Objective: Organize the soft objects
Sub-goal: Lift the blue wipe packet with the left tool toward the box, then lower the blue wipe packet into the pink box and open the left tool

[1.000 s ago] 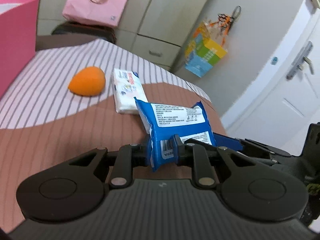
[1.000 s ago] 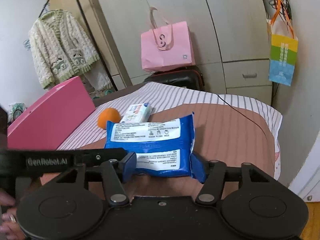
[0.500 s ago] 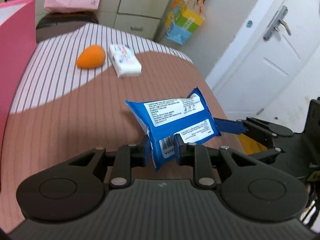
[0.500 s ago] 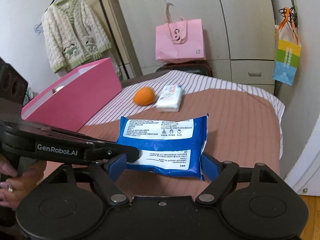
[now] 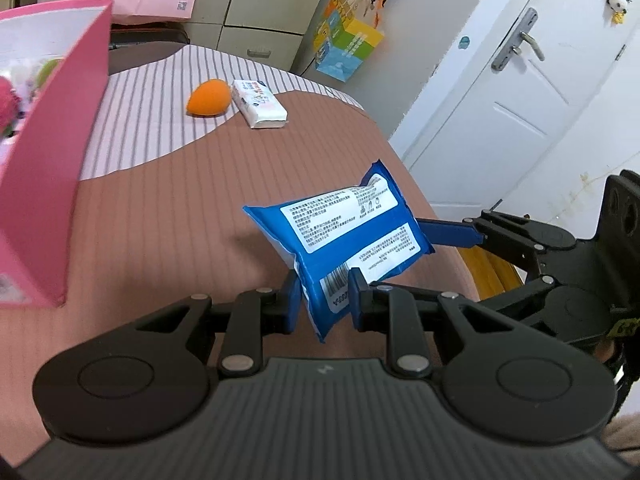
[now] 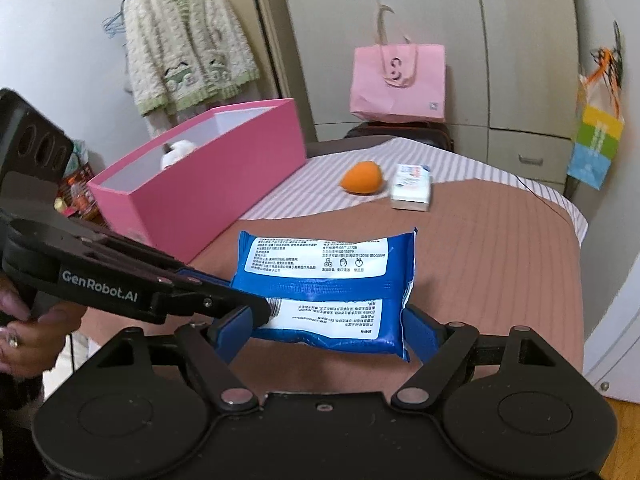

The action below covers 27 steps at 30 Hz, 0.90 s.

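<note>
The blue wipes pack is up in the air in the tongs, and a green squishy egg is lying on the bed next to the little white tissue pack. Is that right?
Almost. The squishy egg is orange, not green; the right wrist view shows it clearly. The rest holds: it lies on the bed beside the white tissue pack, and the blue wipes pack is held off the bed by the left tongs.

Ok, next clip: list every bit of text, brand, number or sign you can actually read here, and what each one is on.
"GenRobot.AI": white lettering on the side of the left gripper, seen from the right wrist.
Blue wipes pack: white labels of small print and a barcode, too small to read reliably.
White tissue pack: coloured print, blurred, unreadable.
Pink paper bag: a printed curl-shaped logo and a small square code, no legible words.
Colourful hanging bag: printing too small to read.
</note>
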{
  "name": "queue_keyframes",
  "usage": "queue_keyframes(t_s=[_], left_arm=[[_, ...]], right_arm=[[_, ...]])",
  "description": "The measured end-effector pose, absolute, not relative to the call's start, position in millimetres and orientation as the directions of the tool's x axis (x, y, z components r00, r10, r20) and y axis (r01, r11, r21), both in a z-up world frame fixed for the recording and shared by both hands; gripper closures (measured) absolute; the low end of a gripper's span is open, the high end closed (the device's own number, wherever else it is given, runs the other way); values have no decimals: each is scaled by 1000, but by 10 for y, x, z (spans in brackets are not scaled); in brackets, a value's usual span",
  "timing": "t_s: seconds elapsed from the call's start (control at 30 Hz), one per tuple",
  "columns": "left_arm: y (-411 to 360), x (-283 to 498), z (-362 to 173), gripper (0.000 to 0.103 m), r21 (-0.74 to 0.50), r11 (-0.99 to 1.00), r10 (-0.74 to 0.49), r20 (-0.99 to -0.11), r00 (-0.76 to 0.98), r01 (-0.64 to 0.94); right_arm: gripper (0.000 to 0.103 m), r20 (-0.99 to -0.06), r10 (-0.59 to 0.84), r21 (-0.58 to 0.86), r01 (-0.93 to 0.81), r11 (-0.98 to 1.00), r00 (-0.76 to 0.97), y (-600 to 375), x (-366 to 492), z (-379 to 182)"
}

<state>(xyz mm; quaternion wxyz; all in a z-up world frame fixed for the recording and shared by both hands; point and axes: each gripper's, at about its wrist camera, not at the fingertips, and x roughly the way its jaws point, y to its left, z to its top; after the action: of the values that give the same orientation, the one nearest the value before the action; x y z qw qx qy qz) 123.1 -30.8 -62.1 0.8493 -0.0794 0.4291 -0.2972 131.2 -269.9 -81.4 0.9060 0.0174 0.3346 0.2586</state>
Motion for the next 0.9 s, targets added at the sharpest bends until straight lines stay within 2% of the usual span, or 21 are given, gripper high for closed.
queue_keyframes(t_s=[0.57,0.9], left_arm=[[694,611,-153,81,-342,852,-519,-659,545,397],[1310,849,230,81,-287,896,-444,-587,677,339]], right_arm=[[17,-598,524,81,-604,793,607,-1735,831,-245],[17,-505,581,42,-655,755,638,-1090,1083,186]])
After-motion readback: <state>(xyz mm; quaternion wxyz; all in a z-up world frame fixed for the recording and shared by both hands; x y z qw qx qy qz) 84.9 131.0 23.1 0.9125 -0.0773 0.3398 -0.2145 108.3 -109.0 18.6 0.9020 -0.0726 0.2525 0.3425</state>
